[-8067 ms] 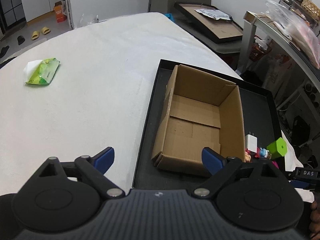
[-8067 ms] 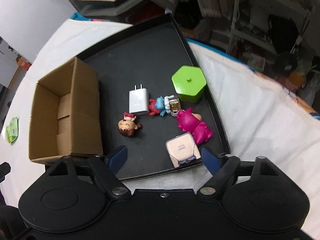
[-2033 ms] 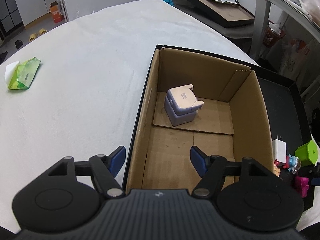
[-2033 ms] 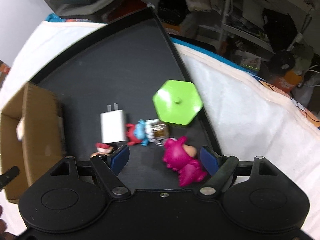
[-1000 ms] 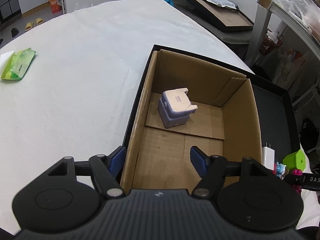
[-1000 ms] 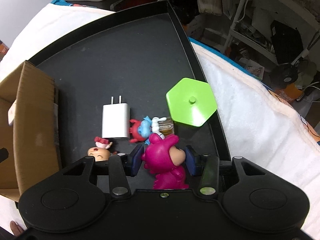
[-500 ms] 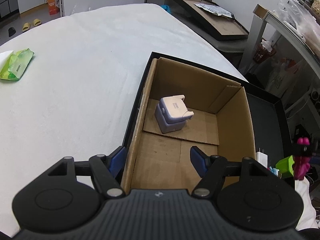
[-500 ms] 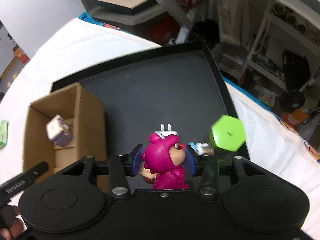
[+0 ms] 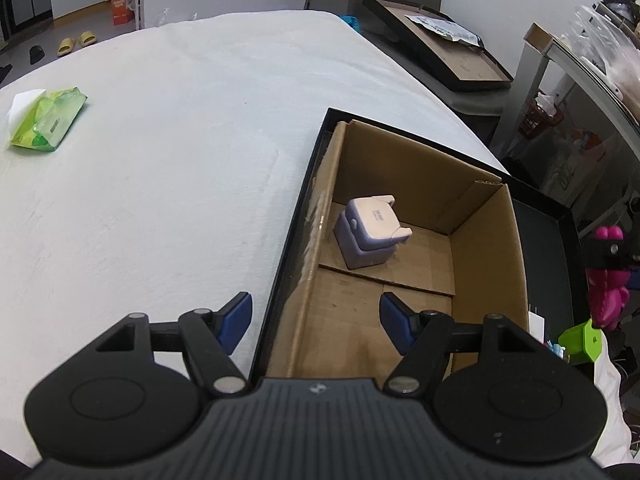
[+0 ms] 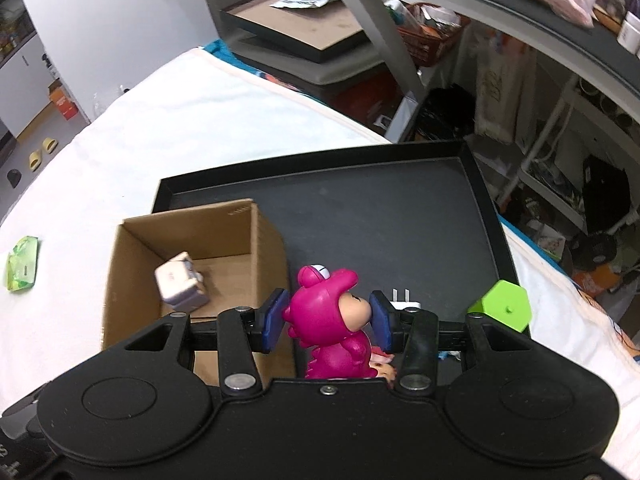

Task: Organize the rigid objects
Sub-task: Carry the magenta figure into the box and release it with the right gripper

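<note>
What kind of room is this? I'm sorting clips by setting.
Probably a home storage or work room: a table under a white cloth, cluttered metal shelving, and slippers on the floor.

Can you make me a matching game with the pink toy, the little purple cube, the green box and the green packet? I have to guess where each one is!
Things:
1. pink toy
2. purple cube
3. green hexagon box
4. green packet

Places:
A. lying on the white cloth, away from the tray
B. squeezed in the right claw
C. inside the cardboard box
D. standing on the black tray, outside the cardboard box

Pairs: 1-B, 2-C, 3-D, 4-A
</note>
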Tool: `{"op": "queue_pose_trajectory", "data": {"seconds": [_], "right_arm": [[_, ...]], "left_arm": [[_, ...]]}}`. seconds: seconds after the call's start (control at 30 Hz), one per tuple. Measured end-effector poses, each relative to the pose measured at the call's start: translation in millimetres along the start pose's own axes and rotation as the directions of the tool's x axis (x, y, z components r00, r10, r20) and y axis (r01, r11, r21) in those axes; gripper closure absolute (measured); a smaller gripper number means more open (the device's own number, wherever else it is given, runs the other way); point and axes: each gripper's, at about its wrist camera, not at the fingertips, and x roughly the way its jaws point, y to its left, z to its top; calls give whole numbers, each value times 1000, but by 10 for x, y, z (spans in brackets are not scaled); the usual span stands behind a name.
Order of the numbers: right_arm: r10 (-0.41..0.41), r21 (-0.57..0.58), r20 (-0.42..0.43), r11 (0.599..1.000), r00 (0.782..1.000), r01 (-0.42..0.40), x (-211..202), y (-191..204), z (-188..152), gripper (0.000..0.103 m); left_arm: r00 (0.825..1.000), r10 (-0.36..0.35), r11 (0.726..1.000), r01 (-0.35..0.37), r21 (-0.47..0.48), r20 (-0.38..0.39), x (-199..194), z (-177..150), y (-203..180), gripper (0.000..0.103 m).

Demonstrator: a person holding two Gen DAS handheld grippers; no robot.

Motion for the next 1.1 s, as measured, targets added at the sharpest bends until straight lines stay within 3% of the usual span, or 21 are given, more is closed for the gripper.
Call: {"op": "queue_pose_trajectory", "data": {"seconds": [0.23, 0.3, 0.4, 0.6, 0.97, 1.07, 1.1], "right_arm": [[23, -39, 12, 999, 1000, -23, 19, 314, 46, 59], [26, -52, 12, 998, 1000, -26, 39, 405, 51, 59], [32, -70, 14, 997, 999, -31, 71, 532, 68, 59], [29, -95, 5, 995, 1000, -29, 157, 725, 93, 59], [23, -129, 33, 992, 999, -19, 287, 982, 159, 58], [-1, -159, 57, 987, 998, 10, 285, 1037, 180, 38], [1, -166, 60, 986, 998, 9, 277, 1039, 176, 38]], "left_arm": [[1000, -10, 1000, 10, -20, 22, -11, -4, 81, 43], [999, -22, 999, 23, -26, 23, -15, -2, 104, 50], [998, -57, 997, 58, -41, 16, -8, 2, 125, 70], [998, -57, 996, 58, -61, 12, 11, 8, 163, 88], [997, -83, 993, 83, -86, 6, 27, 24, 235, 88], [996, -85, 993, 86, -84, 8, 26, 27, 237, 88], [996, -84, 993, 85, -84, 7, 29, 29, 235, 88]]}}
